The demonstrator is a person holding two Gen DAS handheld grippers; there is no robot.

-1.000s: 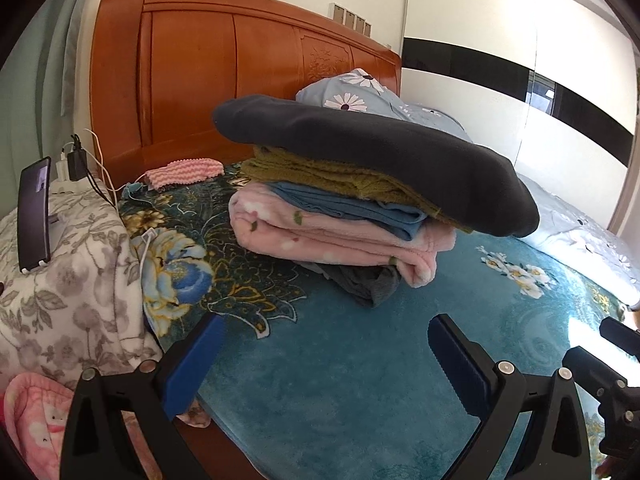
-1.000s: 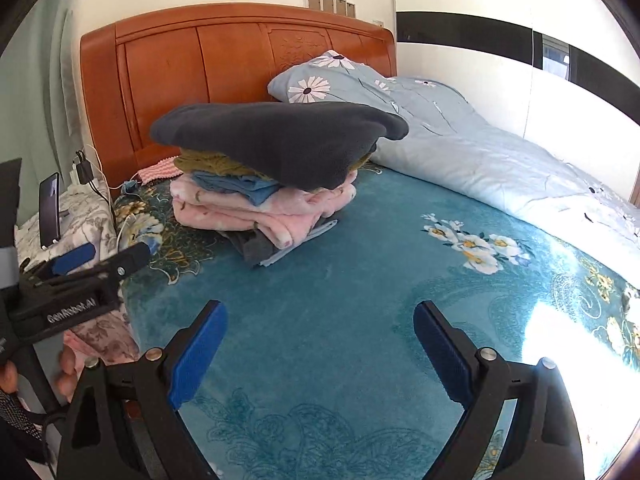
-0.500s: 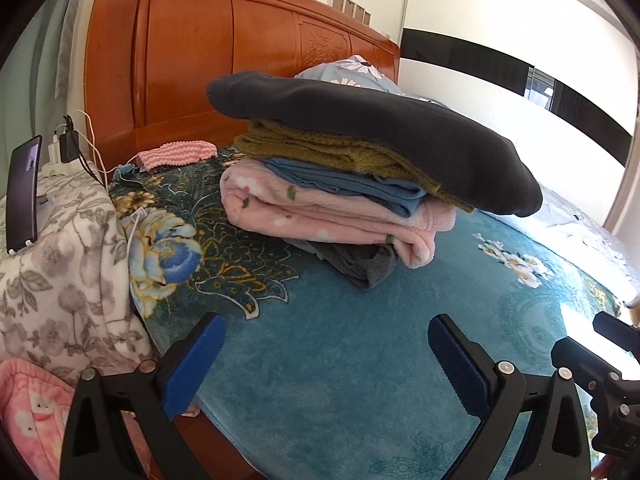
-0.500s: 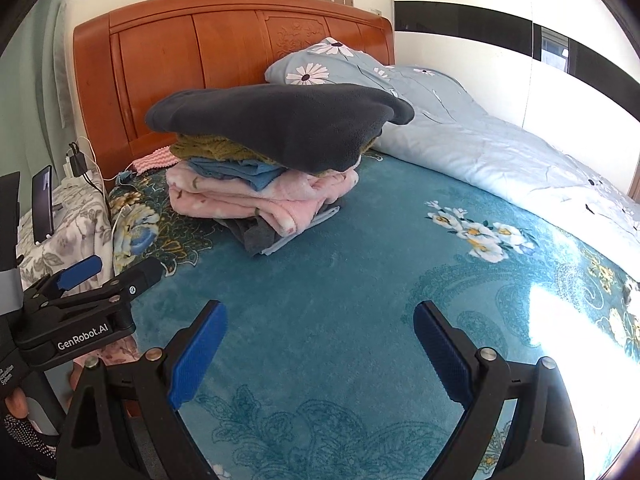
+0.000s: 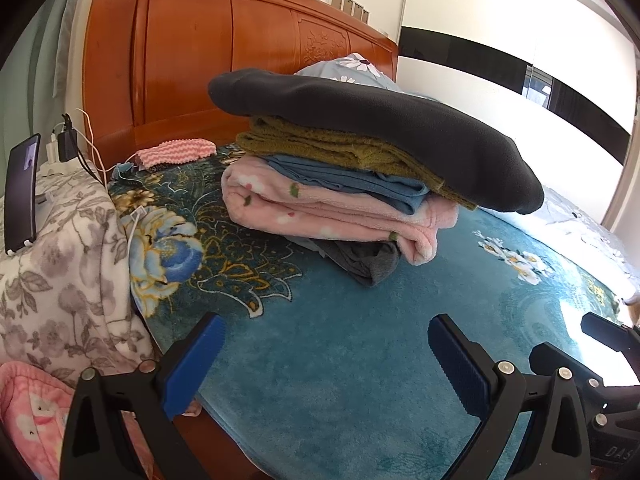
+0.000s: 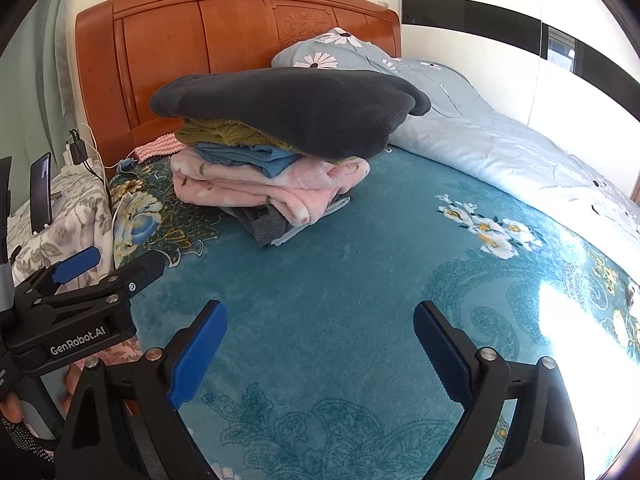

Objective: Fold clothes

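A stack of folded clothes [image 5: 352,184] sits on a bed covered by a teal plush blanket with flower patterns [image 5: 340,360], near the head of the bed, in front of an orange-brown wooden headboard [image 5: 224,60]. From bottom to top the stack shows a dark grey garment, a thick pink fleece piece with small flowers, a blue garment, an olive-green knit, and a wide charcoal fleece garment [image 5: 380,128] lying across the top and overhanging the layers below on both sides.

Both claws hover empty above the foot-side part of the blanket, well apart from the stack. The left claw [image 5: 324,364] has its blue-padded jaws spread wide with nothing between them; the right claw [image 6: 320,346] is likewise spread wide and holds nothing. In the right wrist view the left claw [image 6: 84,276] appears to the left, by the bed's left edge.

The stack lies straight ahead of both claws, toward the headboard. Seen from the left claw, the charcoal top layer runs from left to right across the view, its long axis crosswise to the claw's reach. The left claw seems the nearer of the two, judging by how large the stack looms in its view.

A rumpled pale-blue quilt with daisies [image 6: 500,136] lies along the bed's right side. No unfolded garment is visible on the open blanket.
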